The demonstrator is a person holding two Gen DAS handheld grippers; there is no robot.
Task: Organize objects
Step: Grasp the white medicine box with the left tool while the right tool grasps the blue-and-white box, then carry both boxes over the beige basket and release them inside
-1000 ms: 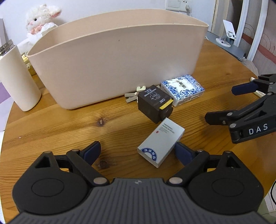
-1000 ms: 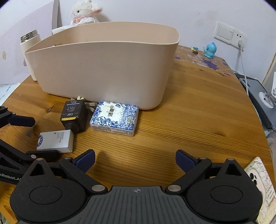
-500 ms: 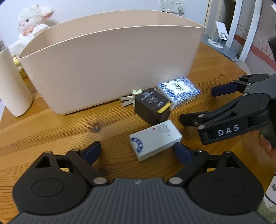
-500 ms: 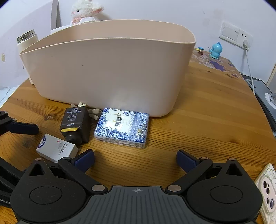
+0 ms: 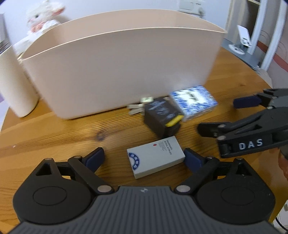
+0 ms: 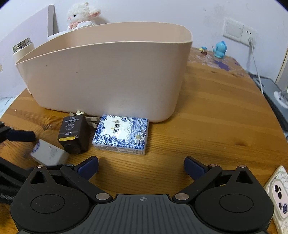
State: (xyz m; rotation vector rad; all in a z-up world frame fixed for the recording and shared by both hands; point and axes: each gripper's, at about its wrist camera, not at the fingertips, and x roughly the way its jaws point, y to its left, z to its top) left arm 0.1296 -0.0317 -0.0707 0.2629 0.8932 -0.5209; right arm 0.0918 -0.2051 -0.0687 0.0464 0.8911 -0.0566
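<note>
A small white box (image 5: 155, 156) lies flat on the wooden table (image 5: 54, 129) between the fingers of my open left gripper (image 5: 144, 159), close against the right-hand pad (image 5: 193, 159). Behind it stand a black box (image 5: 162, 115) with a yellow label and a blue-and-white tissue pack (image 5: 193, 99), both in front of the tall beige bin (image 5: 126, 72). My right gripper (image 6: 141, 166) is open and empty, a short way in front of the tissue pack (image 6: 121, 136). The black box (image 6: 73, 133) and white box (image 6: 48, 153) lie to its left.
Beige clips (image 6: 90, 119) lie at the foot of the bin (image 6: 108, 75). A white thermos (image 6: 22, 48) and a plush lamb (image 6: 81, 16) stand behind it. A phone (image 6: 277, 196) lies at the near right, and a blue figurine (image 6: 219, 49) stands far right.
My left gripper has closed in on the white box, which has turned and now lies across its fingers. My right gripper has moved nearer the tissue pack.
</note>
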